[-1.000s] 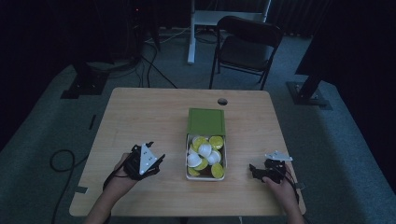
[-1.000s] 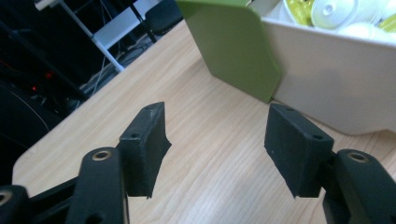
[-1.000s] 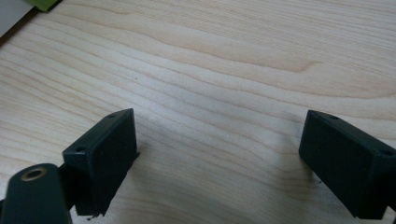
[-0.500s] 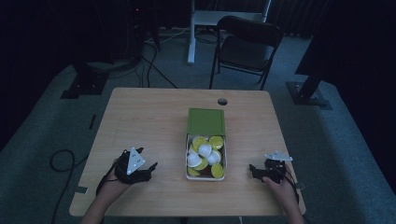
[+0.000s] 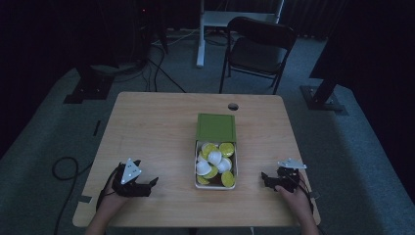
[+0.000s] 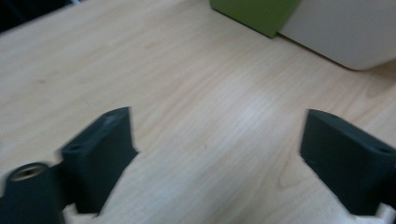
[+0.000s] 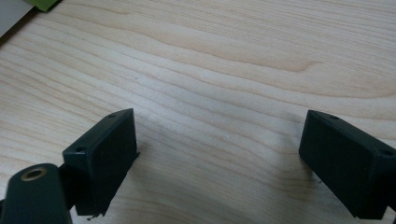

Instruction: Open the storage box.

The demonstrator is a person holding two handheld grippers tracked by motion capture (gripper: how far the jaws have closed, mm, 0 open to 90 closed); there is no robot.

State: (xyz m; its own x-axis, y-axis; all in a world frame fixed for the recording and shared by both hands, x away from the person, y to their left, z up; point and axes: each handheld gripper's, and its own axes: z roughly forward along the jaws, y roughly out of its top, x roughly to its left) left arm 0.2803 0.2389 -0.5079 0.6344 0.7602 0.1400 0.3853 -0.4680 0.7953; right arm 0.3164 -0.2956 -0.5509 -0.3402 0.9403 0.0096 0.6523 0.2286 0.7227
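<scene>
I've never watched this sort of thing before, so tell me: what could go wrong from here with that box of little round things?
1. The round yellow and white pieces lie heaped in the white box; grabbing one might knock others out.
2. The green lid touches the box's far end, so a nudge could shift both.
3. Both the left tongs and the right tongs are open beside the box; either could bump its walls.

One white tray (image 5: 197,182) is sitting on one wooden table (image 5: 156,127), with one green lid (image 5: 216,127) lying at its far end. Roughly five yellow-green pieces (image 5: 226,149) and three white pieces (image 5: 214,156) are showing inside; overlap is blurring the exact count. One folding chair (image 5: 259,49) is standing behind.
</scene>
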